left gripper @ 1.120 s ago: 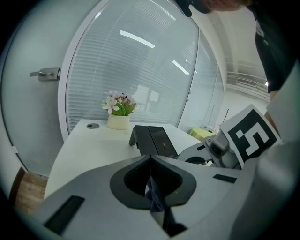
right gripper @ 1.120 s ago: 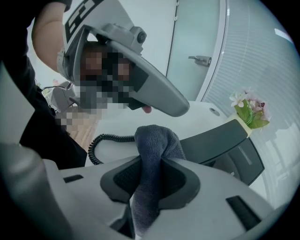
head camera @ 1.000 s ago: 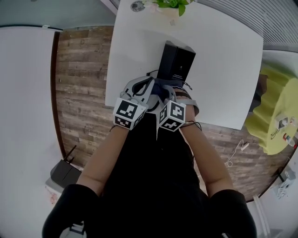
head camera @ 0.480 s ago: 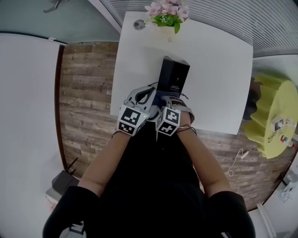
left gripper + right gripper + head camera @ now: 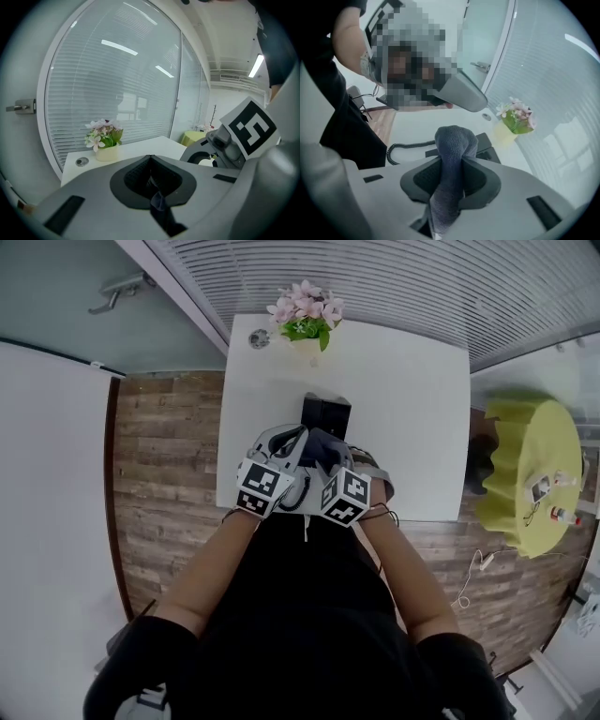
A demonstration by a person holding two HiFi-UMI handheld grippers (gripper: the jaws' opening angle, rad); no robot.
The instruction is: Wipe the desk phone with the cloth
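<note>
Over the last second the head view has pulled back. The desk phone (image 5: pixel 325 412) now sits smaller and just above the centre of the frame. Both grippers have slid up over its near end, so only its far black part shows beyond them. The right gripper (image 5: pixel 452 174) is clenched on the cloth (image 5: pixel 453 140), a grey-blue fold that stands up between its jaws. Past that fold, the phone body lies on the table just below. The left gripper (image 5: pixel 151 179) has its jaws drawn together on a thin dark-blue sliver, which looks like a corner of the same cloth. Its camera looks out level at the blinds rather than down, so that gripper seems raised off the phone. I judge the cloth is now bunched between the two grippers above the phone's near half. No view shows whether it actually presses on the casing. The coiled cord (image 5: pixel 401 149) runs at left centre of the right gripper view, close under the cloth, and could snag a stroke toward the near edge. A flower pot (image 5: pixel 305 322) stands at the far edge of the white table (image 5: pixel 412 399), well beyond the phone. A small round fitting (image 5: pixel 260 337) lies beside the pot. The yellow side table (image 5: pixel 525 474) at the right of the frame stands well apart.
</note>
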